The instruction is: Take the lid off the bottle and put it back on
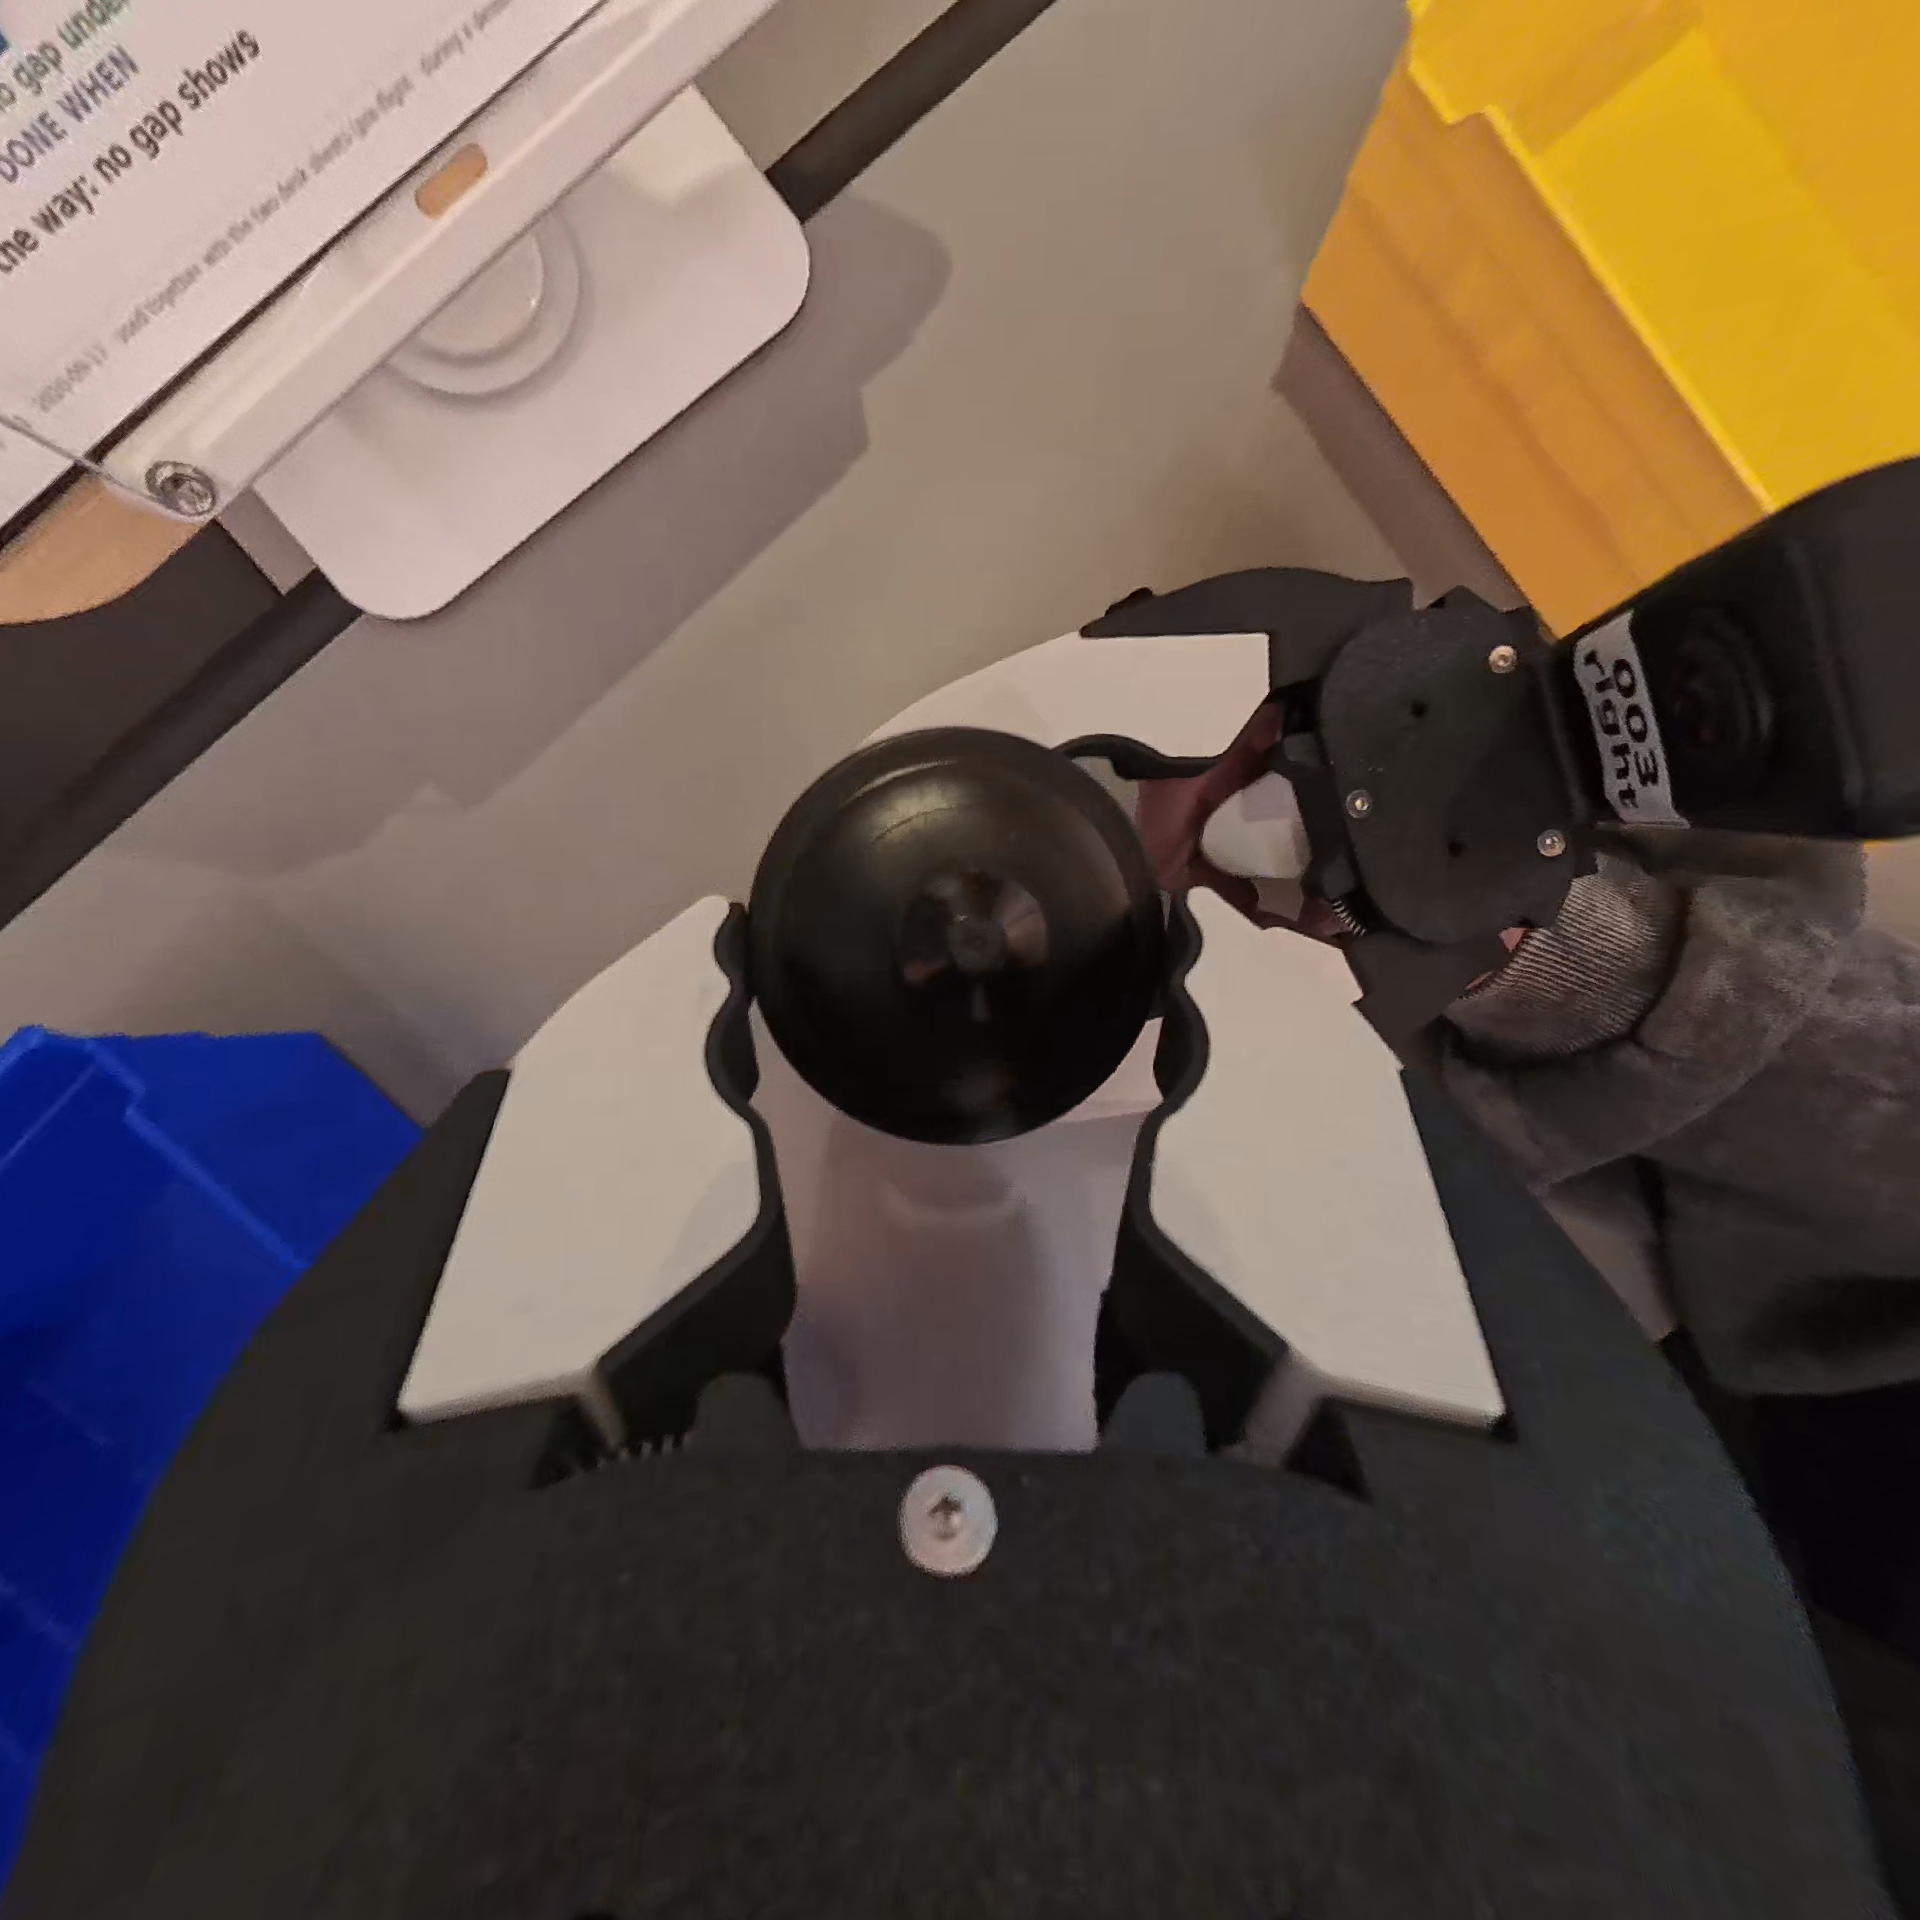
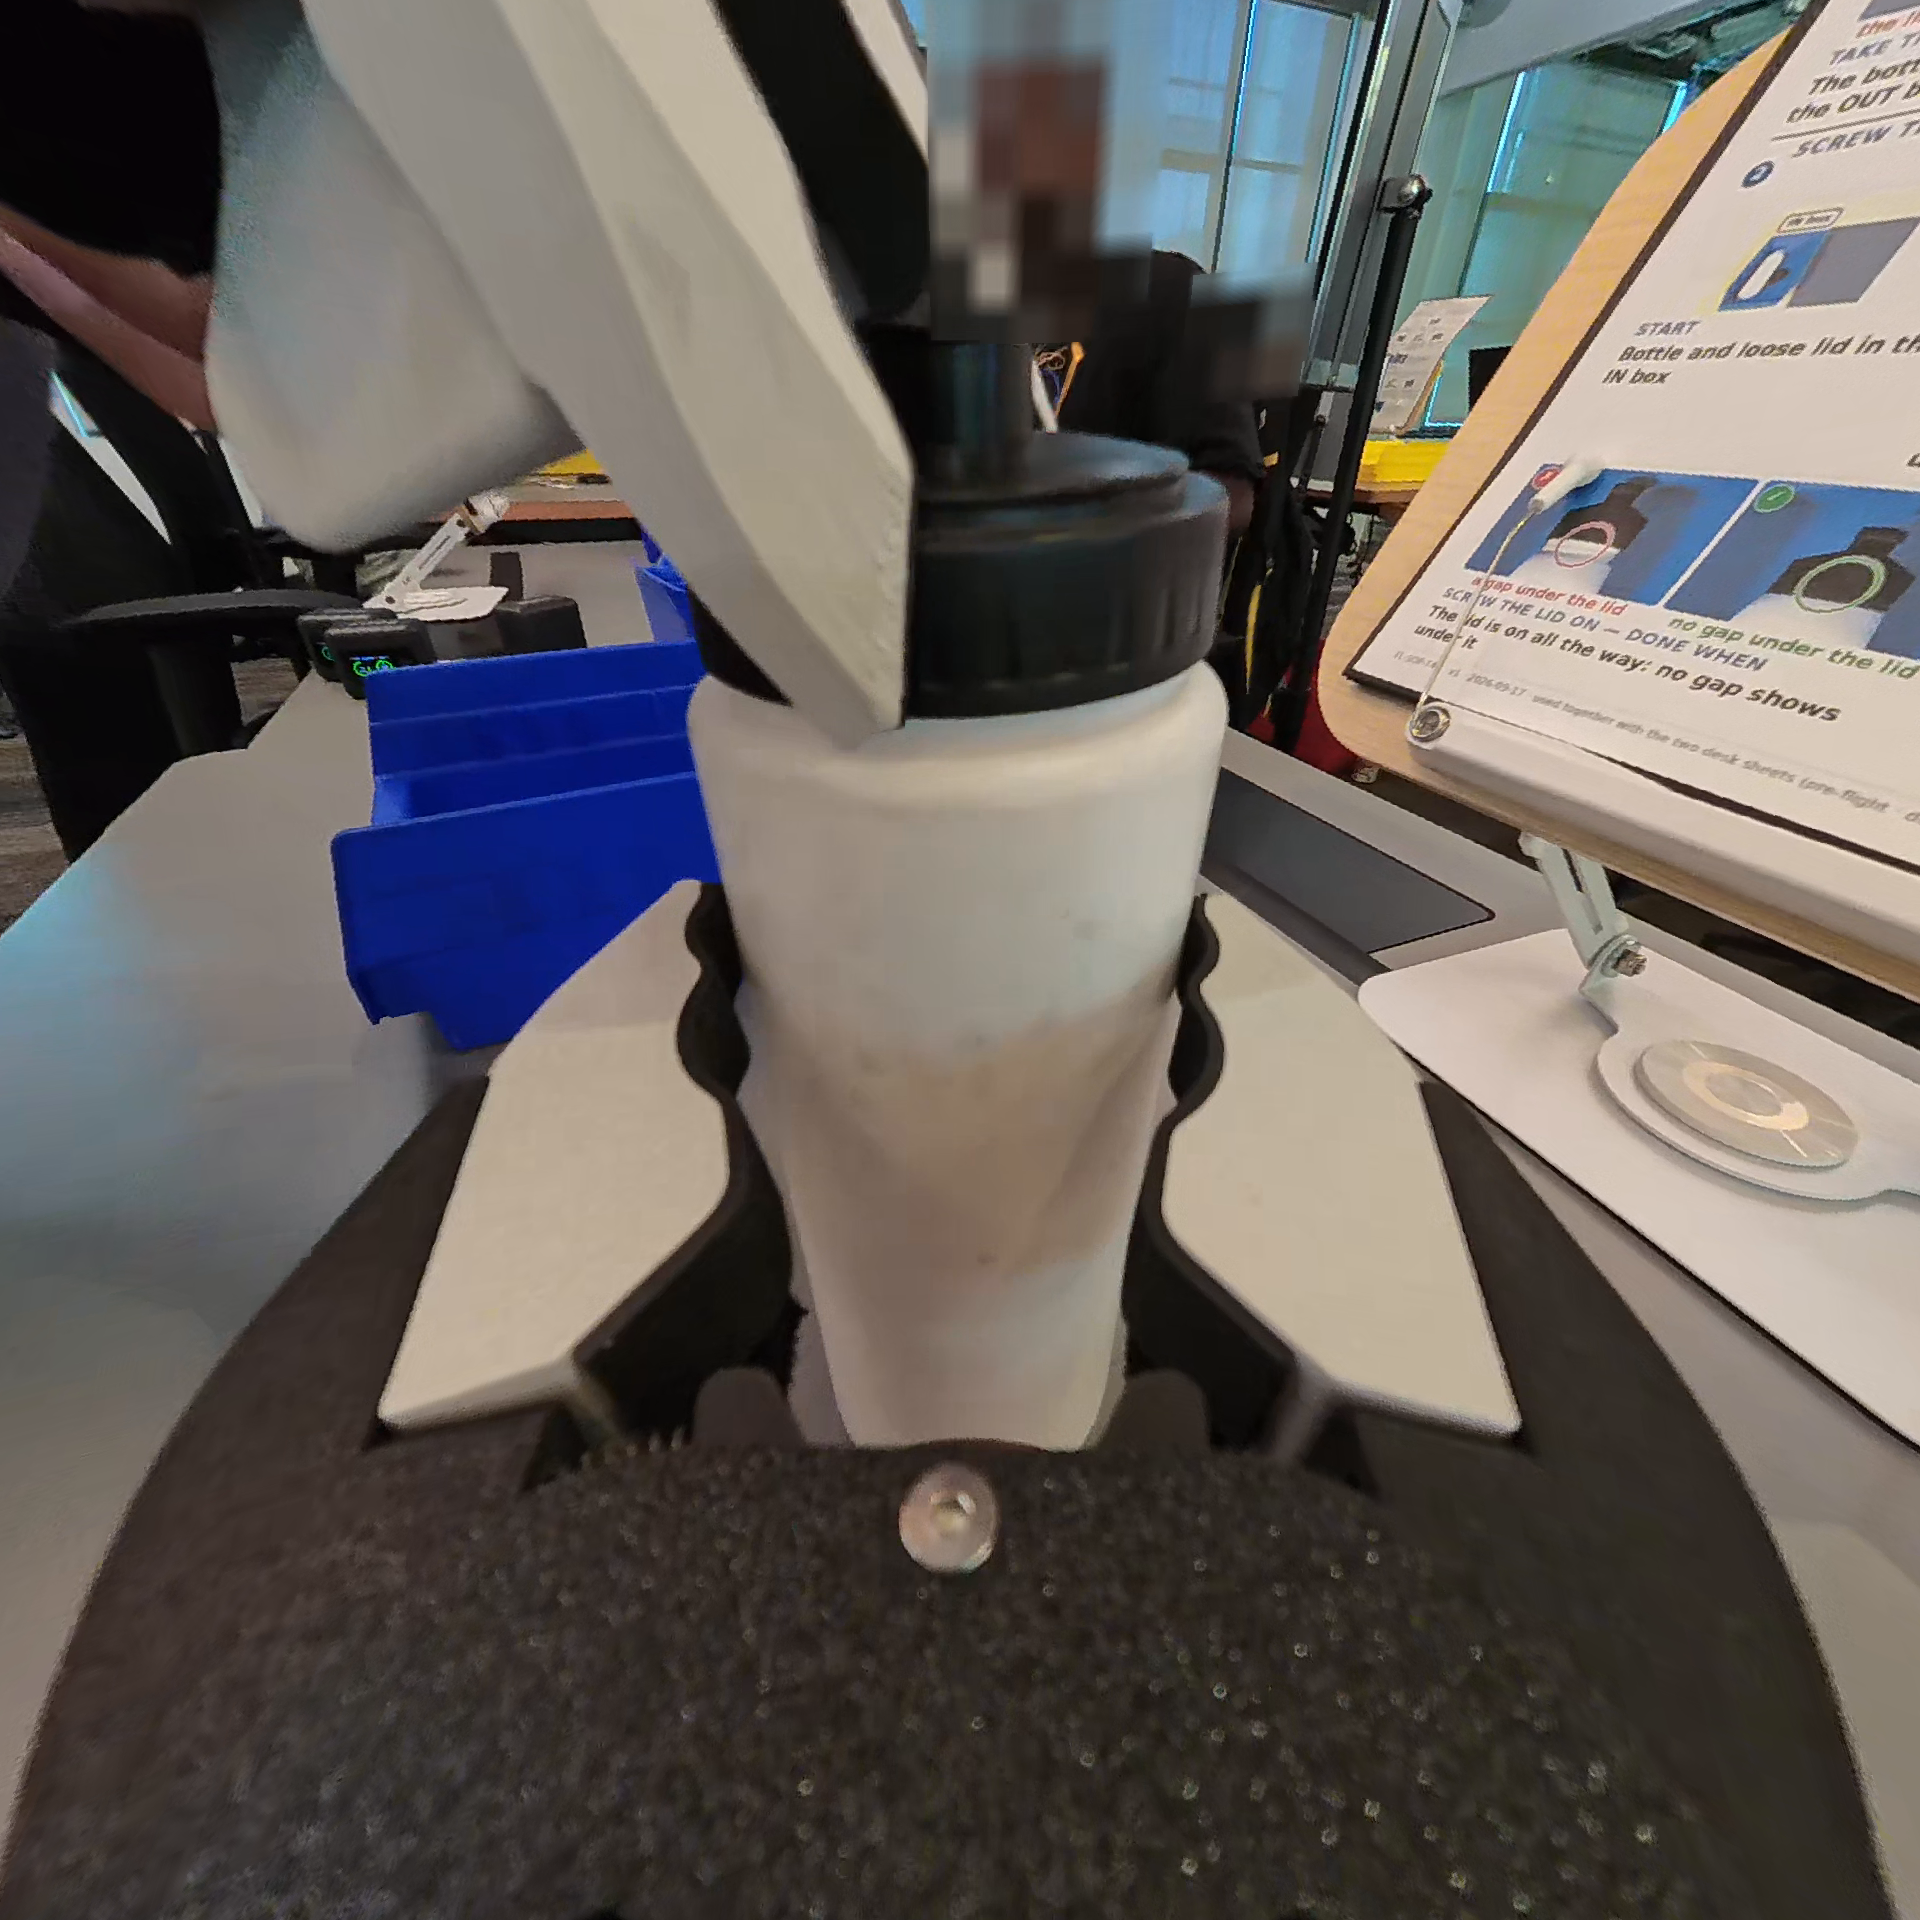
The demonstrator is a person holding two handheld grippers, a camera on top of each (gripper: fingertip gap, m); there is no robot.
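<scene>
While two claws grip, left claw [image 1: 956, 940] pinching one lid [image 1: 954, 935] (black), right claw [image 2: 961, 1049] one bottle [image 2: 966, 935].

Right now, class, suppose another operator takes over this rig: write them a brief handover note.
Left gripper: shut on the black lid, reaching down from above.
Right gripper: shut on the white bottle, holding it upright from the side above the grey table.
Lid sits on the bottle; I cannot tell whether it is fully screwed down, nor which stage of the job this is.
Blue bin and yellow bin stand either side.
</scene>
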